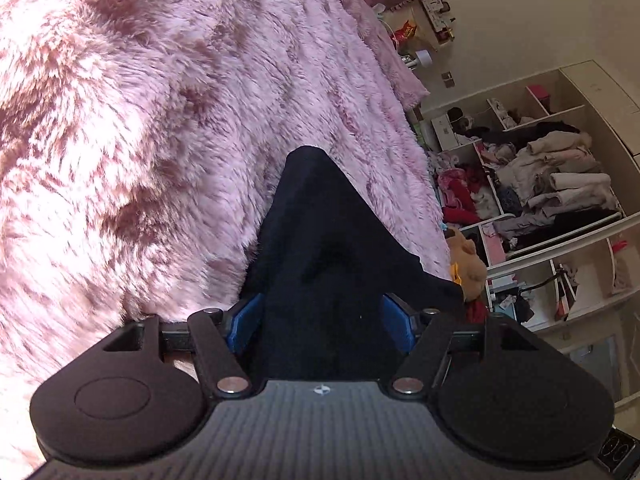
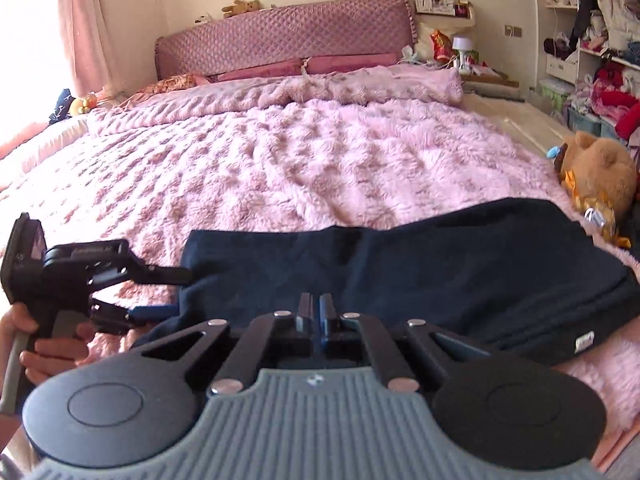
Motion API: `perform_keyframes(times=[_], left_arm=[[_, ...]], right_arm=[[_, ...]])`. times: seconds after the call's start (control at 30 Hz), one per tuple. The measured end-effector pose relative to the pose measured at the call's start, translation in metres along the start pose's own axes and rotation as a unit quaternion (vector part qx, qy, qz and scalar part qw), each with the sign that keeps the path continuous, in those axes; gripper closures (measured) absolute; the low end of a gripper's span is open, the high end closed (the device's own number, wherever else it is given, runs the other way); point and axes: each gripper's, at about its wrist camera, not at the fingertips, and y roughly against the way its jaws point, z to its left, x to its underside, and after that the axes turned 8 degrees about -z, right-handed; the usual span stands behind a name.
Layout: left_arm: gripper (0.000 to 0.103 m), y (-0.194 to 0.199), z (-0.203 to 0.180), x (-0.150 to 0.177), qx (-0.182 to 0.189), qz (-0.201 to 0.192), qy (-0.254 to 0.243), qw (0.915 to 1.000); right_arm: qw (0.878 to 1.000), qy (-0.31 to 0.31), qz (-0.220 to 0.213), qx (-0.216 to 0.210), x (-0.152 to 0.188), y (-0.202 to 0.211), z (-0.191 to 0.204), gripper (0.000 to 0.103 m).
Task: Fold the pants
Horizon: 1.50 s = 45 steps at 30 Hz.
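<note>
Dark navy pants lie folded across the near part of the bed, with a small label at their right end. In the right wrist view my left gripper comes in from the left, a hand on its grip. Its jaws stand wide apart around the left edge of the cloth. In the left wrist view the pants run forward between the blue pads of my left gripper, which do not squeeze them. My right gripper is shut just above the near edge of the pants, nothing seen between its fingers.
A fluffy pink blanket covers the bed, with a quilted headboard at the far end. A brown teddy bear sits at the bed's right edge. Open shelves with piled clothes stand to the right.
</note>
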Motion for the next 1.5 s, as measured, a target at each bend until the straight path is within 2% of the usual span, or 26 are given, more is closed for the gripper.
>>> perform_keyframes(times=[0.13, 0.23, 0.33, 0.4, 0.47, 0.53, 0.6, 0.7, 0.77, 0.8, 0.87, 0.9, 0.93, 0.97, 1.03, 1.1, 1.17, 1.23, 1.3, 1.37, 1.43, 1.5], left_arm=[[0.026, 0.017, 0.006, -0.002, 0.004, -0.011, 0.025, 0.9996], [0.026, 0.034, 0.009, -0.004, -0.017, -0.031, 0.031, 0.9989], [0.025, 0.042, 0.013, -0.006, -0.012, -0.034, 0.029, 0.9989], [0.023, 0.035, 0.016, -0.009, 0.004, -0.018, 0.033, 0.9993], [0.023, 0.021, 0.019, -0.01, 0.0, -0.003, 0.021, 0.9998], [0.025, 0.01, 0.023, -0.007, -0.007, -0.003, 0.011, 0.9999], [0.024, 0.005, 0.024, -0.005, 0.009, -0.009, 0.015, 0.9998], [0.025, -0.003, 0.022, -0.006, 0.049, 0.002, 0.017, 0.9987], [0.032, -0.008, 0.022, -0.004, 0.052, 0.009, 0.012, 0.9986], [0.04, -0.009, 0.022, -0.004, 0.052, 0.012, 0.01, 0.9985], [0.057, -0.011, 0.025, -0.004, 0.051, 0.021, 0.022, 0.9982], [0.074, -0.012, 0.03, -0.005, 0.049, 0.029, 0.04, 0.9976], [0.083, -0.014, 0.032, -0.005, 0.044, 0.034, 0.058, 0.9967], [0.086, -0.014, 0.032, -0.005, 0.04, 0.037, 0.072, 0.996], [0.089, -0.011, 0.02, -0.007, 0.022, 0.034, 0.053, 0.9978], [0.091, -0.005, -0.001, -0.009, 0.002, 0.026, 0.026, 0.9993], [0.091, 0.004, -0.02, -0.009, 0.014, 0.014, 0.039, 0.9991], [0.092, 0.008, -0.041, -0.011, 0.026, 0.011, 0.059, 0.9978], [0.092, 0.01, -0.069, -0.013, 0.007, 0.001, 0.042, 0.9991], [0.092, 0.009, -0.101, -0.012, -0.015, -0.004, 0.008, 0.9998], [0.092, 0.005, -0.128, -0.008, -0.049, 0.0, 0.014, 0.9987], [0.092, 0.0, -0.149, -0.003, -0.071, -0.014, 0.025, 0.9971]], right_arm=[[0.999, -0.017, 0.008, 0.03, 0.002, -0.039, -0.015, 0.103], [0.997, -0.043, 0.061, 0.01, 0.026, -0.063, -0.029, 0.102], [0.996, 0.006, 0.082, 0.017, 0.038, -0.071, -0.024, 0.103], [0.996, -0.001, 0.088, 0.021, 0.034, -0.075, -0.024, 0.103], [0.995, -0.034, 0.088, 0.017, 0.034, -0.077, -0.032, 0.103], [0.994, -0.063, 0.084, 0.004, 0.037, -0.076, -0.041, 0.103], [0.993, -0.093, 0.078, -0.008, 0.039, -0.073, -0.049, 0.103], [0.99, -0.128, 0.053, -0.028, 0.04, -0.068, -0.056, 0.101], [0.989, -0.129, 0.038, -0.063, 0.038, -0.063, -0.054, 0.099], [0.989, -0.121, 0.045, -0.074, 0.037, -0.063, -0.05, 0.099], [0.993, -0.09, 0.063, -0.034, 0.037, -0.067, -0.041, 0.103], [0.994, -0.085, 0.064, -0.023, 0.038, -0.069, -0.039, 0.103], [0.994, -0.09, 0.063, -0.022, 0.039, -0.068, -0.039, 0.103], [0.993, -0.101, 0.052, -0.028, 0.037, -0.065, -0.041, 0.103], [0.985, -0.153, -0.009, -0.076, 0.031, -0.05, -0.054, 0.103], [0.976, -0.193, -0.049, -0.088, 0.021, -0.039, -0.069, 0.103], [0.974, -0.209, -0.061, -0.066, 0.007, -0.037, -0.084, 0.1], [0.964, -0.253, -0.07, -0.03, -0.011, -0.043, -0.105, 0.1], [0.947, -0.307, -0.098, -0.023, -0.03, -0.043, -0.131, 0.1], [0.938, -0.325, -0.12, -0.001, -0.047, -0.037, -0.153, 0.1], [0.934, -0.335, -0.118, 0.036, -0.057, -0.026, -0.178, 0.1], [0.922, -0.363, -0.123, 0.054, -0.053, -0.013, -0.208, 0.1]])
